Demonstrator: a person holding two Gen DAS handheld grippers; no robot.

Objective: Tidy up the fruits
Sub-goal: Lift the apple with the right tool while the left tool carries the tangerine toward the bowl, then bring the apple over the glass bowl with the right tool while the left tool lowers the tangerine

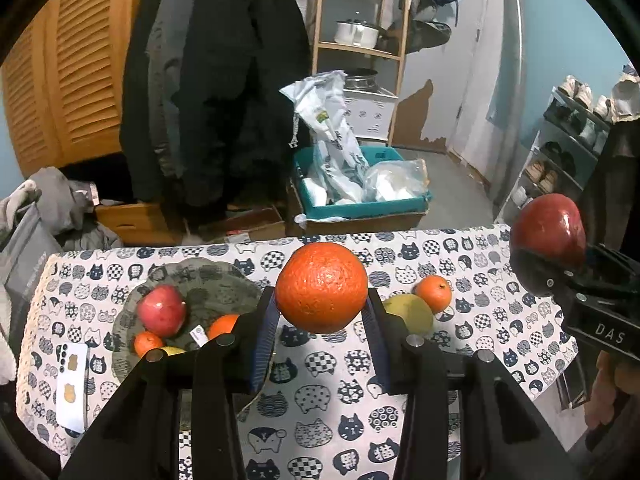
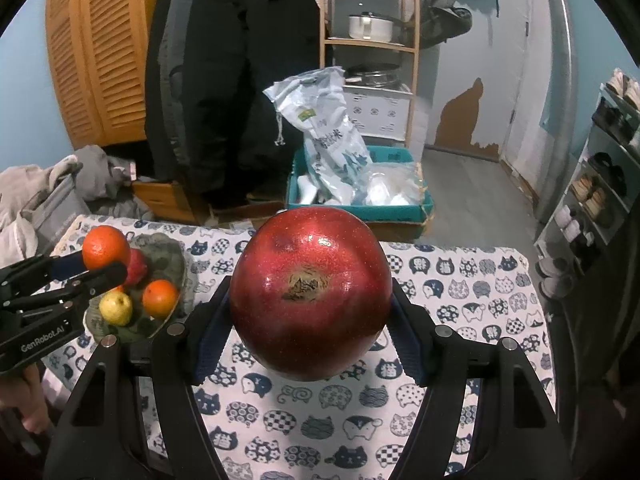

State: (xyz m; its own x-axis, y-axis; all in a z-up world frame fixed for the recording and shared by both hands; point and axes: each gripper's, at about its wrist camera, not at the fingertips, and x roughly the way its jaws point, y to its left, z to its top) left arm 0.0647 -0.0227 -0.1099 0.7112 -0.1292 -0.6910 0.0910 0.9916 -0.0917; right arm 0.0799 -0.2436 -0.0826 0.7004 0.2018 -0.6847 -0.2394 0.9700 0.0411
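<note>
Black left tool [image 1: 321, 294] nearest the lens in the left wrist view, blue-padded jaws clamped on a large round orange [image 1: 321, 276], held clear above the cat-print cloth tabletop [image 1: 320, 420]. Likewise in the right wrist view: right tool [image 2: 312, 284] gripping a big glossy red apple [image 2: 310, 312] from both sides, blossom end toward the lens, also off the cloth.

Deciding relation: grey-green scalloped plate [image 1: 208, 264] at about 10 o'clock from the left tool and close by; from the right tool, the same plate at 9 o'clock, farther off, with the left tool between. Left hand nearer, so probably first to set down. No long axis to mind, both held fruits being round.

Count, big to small:
- One plate.
- Two red apples: one in the right tool, a smaller red apple [image 1: 161, 310] on the plate.
- Two yellow fruits: a yellow-green pear [image 1: 408, 312] on the cloth at 2 o'clock of the left tool, a small yellow fruit [image 2: 116, 308] on the plate.
- Four orange citrus: the held one, a medium orange [image 1: 223, 325] and a small mandarin [image 1: 149, 343] on the plate, a loose mandarin [image 1: 434, 293] touching the pear.
</note>
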